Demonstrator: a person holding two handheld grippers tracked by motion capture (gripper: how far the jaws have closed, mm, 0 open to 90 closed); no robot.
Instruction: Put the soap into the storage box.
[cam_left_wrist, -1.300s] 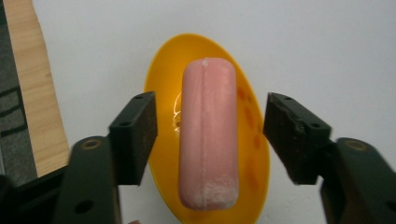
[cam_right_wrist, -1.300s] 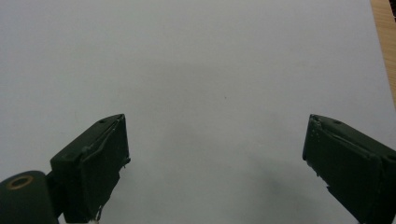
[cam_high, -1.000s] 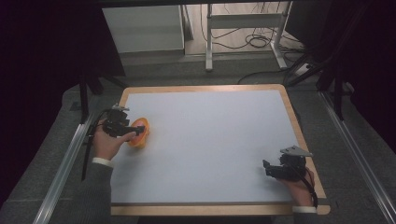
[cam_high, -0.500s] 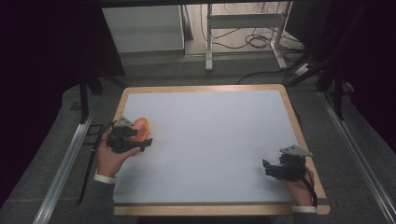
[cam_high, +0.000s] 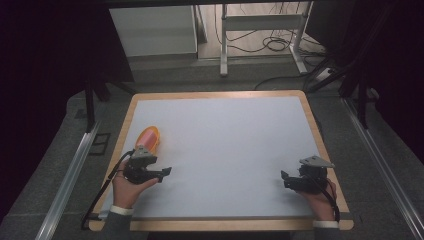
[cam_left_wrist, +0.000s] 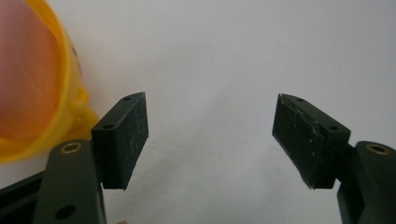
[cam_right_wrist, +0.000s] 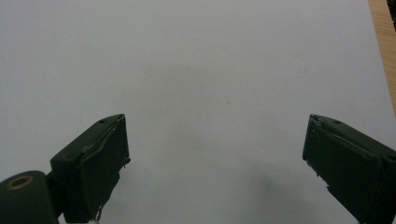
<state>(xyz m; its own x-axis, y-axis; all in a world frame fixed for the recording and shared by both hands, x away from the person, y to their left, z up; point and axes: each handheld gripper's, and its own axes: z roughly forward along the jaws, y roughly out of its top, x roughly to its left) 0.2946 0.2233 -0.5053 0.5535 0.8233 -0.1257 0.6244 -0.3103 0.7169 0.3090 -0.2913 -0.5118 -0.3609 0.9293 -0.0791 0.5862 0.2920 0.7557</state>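
Note:
An orange-yellow cup-like thing (cam_high: 148, 138) with a pink inside lies on the white table top (cam_high: 230, 135) near the left edge. In the left gripper view it sits at the far left (cam_left_wrist: 32, 93), outside the jaws. My left gripper (cam_high: 165, 173) is just nearer than it and points right. It is open (cam_left_wrist: 210, 116); its jaws have just been closing a little, with nothing between them. My right gripper (cam_high: 284, 179) rests near the front right corner, pointing left. It is open over bare table (cam_right_wrist: 215, 140).
A wooden rim (cam_high: 320, 145) frames the table top. Metal rails (cam_high: 70, 170) run along both sides of the table. Behind it stand a white cabinet (cam_high: 152, 30) and a desk frame with cables on the floor (cam_high: 270, 45).
My left gripper has drawn back from the orange thing toward the near edge and sunk lower, leaving the thing uncovered on the table. The right gripper has not moved.

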